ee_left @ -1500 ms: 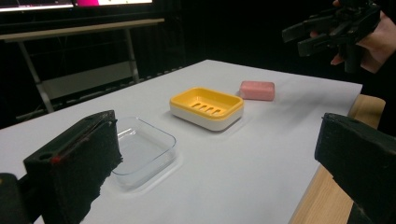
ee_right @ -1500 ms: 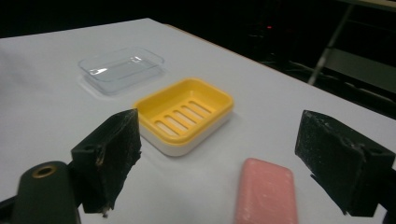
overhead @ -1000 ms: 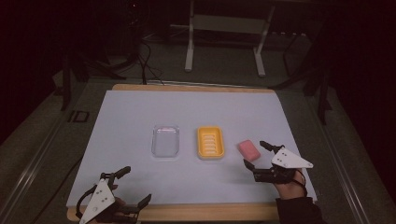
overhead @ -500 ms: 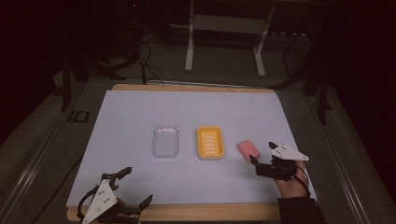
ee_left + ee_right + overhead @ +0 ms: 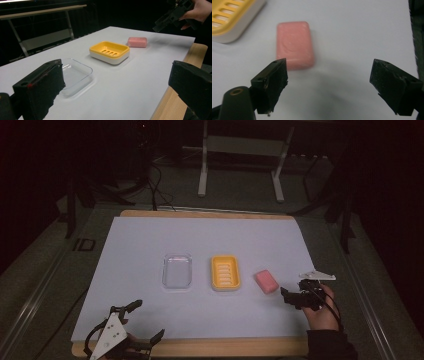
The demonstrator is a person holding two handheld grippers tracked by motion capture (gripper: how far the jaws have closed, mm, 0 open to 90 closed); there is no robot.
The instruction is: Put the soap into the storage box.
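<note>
Soap bar (image 5: 295, 45): pink, firm, light, likely slippery; grip across long sides. Right gripper (image 5: 329, 82) jaws wide open, empty, just short of it. Left gripper (image 5: 112, 95) jaws open, empty.

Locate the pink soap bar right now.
In the high view the pink soap bar lies flat on the white table, just right of the yellow soap dish and just ahead of the open right gripper, untouched.

— What is different now?
— The right gripper (image 5: 292, 295) has moved. Before, it was near the soap (image 5: 266, 281), at its right side. Now it is closer to the table's front edge, and the soap lies just ahead of its open jaws.
</note>
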